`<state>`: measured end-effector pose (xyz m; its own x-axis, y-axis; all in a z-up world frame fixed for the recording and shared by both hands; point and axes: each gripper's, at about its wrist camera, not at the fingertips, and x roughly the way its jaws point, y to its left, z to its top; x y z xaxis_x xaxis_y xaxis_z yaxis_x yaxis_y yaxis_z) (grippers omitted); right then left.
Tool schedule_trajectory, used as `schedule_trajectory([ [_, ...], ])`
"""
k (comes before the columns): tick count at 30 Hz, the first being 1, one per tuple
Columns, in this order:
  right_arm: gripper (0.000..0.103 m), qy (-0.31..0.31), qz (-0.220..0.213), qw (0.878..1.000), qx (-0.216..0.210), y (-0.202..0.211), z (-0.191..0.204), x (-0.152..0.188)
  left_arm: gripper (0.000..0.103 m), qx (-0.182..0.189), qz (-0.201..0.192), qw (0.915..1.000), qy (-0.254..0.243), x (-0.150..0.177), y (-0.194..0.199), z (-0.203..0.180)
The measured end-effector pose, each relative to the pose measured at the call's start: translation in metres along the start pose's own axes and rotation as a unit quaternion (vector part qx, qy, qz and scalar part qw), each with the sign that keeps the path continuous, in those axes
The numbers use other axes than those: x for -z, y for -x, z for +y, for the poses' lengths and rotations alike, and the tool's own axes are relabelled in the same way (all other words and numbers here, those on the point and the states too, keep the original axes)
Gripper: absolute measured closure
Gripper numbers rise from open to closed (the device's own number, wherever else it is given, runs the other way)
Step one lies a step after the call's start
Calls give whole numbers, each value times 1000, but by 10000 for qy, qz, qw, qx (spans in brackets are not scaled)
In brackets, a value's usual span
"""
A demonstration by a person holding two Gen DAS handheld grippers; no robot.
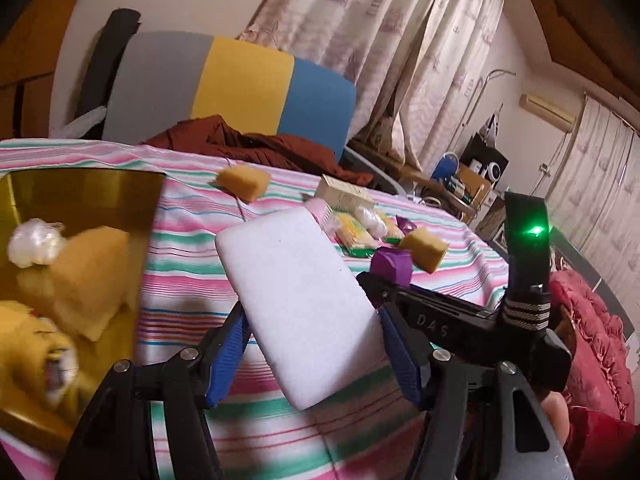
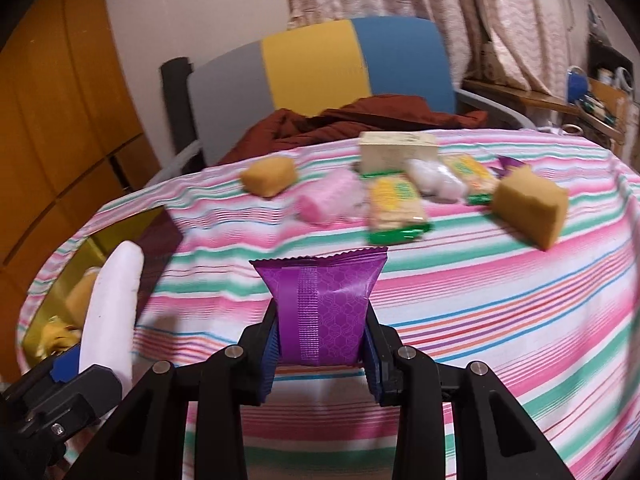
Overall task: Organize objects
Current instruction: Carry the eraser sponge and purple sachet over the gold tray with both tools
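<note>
At the table's left edge sits a gold box point(image 1: 76, 184), open, with yellow sponges point(image 1: 92, 272) and a white wrapped ball point(image 1: 34, 246) inside. The left tongs point(image 1: 312, 356) stand fairly wide, clamped on a white foam block point(image 1: 296, 304) held just right of the box. The right tongs point(image 2: 320, 354) are closed narrow on a purple packet point(image 2: 320, 312), above the near middle of the striped tablecloth point(image 2: 500, 300). Farther back lie loose items: two yellow sponges point(image 2: 269, 177) point(image 2: 530, 206), a pink brush point(image 2: 326, 200), green-edged cracker packs point(image 2: 394, 210), a cream carton point(image 2: 396, 150) (slightly blurred). The cloth between the tongs and that cluster is open; a chair point(image 2: 320, 72) stands beyond the far edge.
</note>
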<state>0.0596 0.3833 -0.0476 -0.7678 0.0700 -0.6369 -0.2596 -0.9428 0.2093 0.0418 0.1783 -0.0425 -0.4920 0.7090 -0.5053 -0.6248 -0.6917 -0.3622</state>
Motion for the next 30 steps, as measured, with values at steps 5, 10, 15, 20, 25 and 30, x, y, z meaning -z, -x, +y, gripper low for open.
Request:
schedule_trajectory([
  [5, 67, 137, 33, 9993, -348, 5, 35, 0, 37, -137, -184, 9996, 150, -5, 27, 21],
  [10, 67, 319, 73, 9970, -707, 5, 72, -7, 37, -399, -415, 9974, 424, -15, 54, 53],
  [15, 67, 645, 53, 9922, -1063, -1, 119, -21, 36, -876, -619, 9921, 643, -26, 75, 95],
  [20, 67, 850, 24, 9875, -1325, -12, 157, -38, 36, -1191, -590, 9846, 1136, -26, 86, 138],
  [25, 67, 1151, 130, 9855, -1241, -35, 189, -50, 36, -1364, -354, 9802, 1387, -21, 80, 168],
  [30, 64, 1380, 265, 9851, -989, -64, 204, -55, 36, -1392, 60, 9804, 1394, -14, 68, 179],
])
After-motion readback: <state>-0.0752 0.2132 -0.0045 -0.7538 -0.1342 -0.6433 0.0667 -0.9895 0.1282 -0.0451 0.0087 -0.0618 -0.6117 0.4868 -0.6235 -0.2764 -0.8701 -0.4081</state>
